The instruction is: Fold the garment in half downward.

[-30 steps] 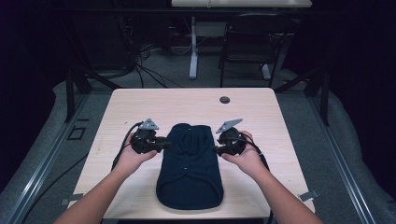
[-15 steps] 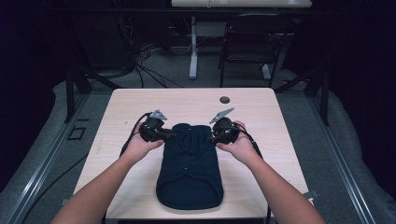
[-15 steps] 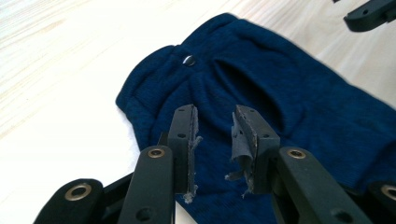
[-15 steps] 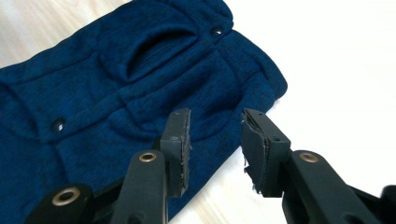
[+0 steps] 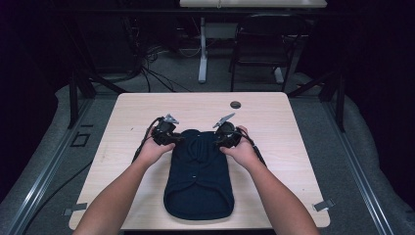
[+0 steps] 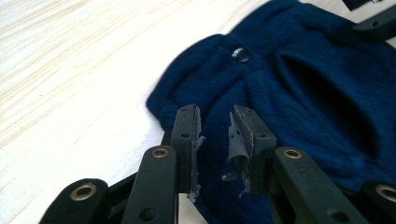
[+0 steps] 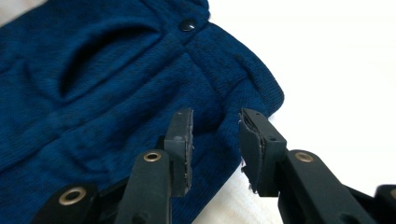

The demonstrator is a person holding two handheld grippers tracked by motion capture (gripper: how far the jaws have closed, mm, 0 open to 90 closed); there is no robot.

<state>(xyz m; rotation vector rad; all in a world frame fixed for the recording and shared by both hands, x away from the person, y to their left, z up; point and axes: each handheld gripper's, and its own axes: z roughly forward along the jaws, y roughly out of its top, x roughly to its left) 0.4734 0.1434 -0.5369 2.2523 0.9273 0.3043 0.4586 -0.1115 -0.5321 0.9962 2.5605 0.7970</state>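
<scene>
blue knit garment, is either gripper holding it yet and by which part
Nothing is held. The left gripper and right gripper have been closing, jaws apart above the blue knit garment at its far corners.

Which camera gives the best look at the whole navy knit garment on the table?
The high view: it shows the navy knit garment entire, lying flat on the table. The left gripper view and right gripper view each catch one top corner with a dark snap button.
</scene>
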